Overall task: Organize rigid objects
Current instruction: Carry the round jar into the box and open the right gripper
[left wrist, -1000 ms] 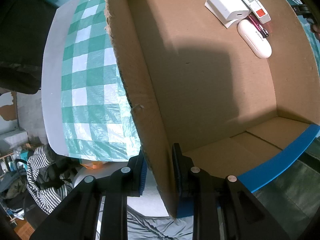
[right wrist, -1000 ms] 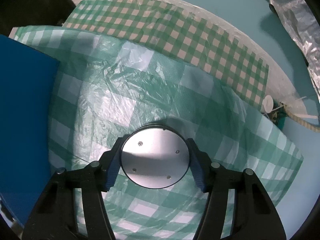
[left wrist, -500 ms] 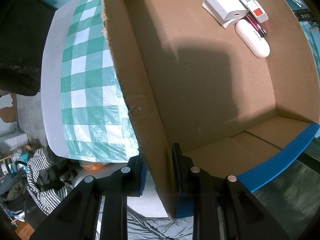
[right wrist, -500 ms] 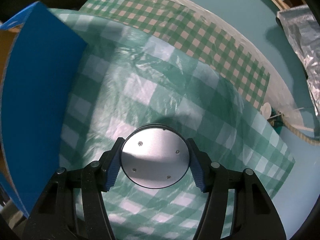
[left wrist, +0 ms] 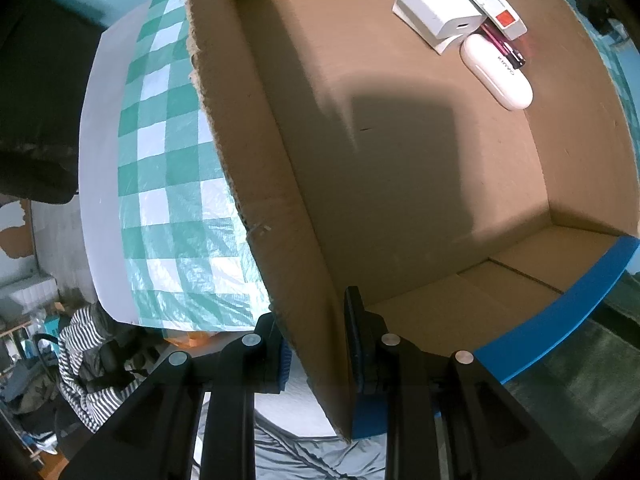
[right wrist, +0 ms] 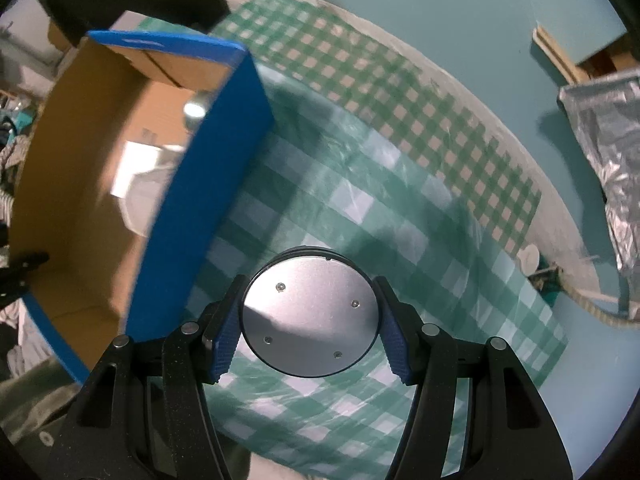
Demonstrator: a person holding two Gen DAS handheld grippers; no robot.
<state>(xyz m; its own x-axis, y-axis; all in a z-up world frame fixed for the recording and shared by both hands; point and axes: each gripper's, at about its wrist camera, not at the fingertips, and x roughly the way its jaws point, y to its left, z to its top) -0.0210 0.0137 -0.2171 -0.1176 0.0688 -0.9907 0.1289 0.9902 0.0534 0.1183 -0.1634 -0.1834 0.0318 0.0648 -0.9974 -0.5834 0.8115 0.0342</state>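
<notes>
My left gripper (left wrist: 314,344) is shut on the near wall of an open cardboard box (left wrist: 248,128) with blue outer sides. At the box's far end lie a white adapter (left wrist: 436,12), a white oval case (left wrist: 496,72), a pink pen (left wrist: 504,46) and a white stick with a red label (left wrist: 496,6). My right gripper (right wrist: 310,316) is shut on a round silver metal disc (right wrist: 310,314) and holds it above the green checked cloth, right of the box (right wrist: 208,184). Blurred white items show inside the box in the right wrist view.
A green-and-white checked plastic cloth (right wrist: 400,240) covers the round table over a smaller-checked cloth (right wrist: 392,92). Crumpled foil (right wrist: 608,136) hangs at the right. A small white cap (right wrist: 529,258) and a rope (right wrist: 592,308) lie by the table's right edge. Striped clothing (left wrist: 84,356) lies below left.
My right gripper with the disc has swung left and up; the box has come into its view, open top showing. The left gripper keeps its hold on the box wall.
</notes>
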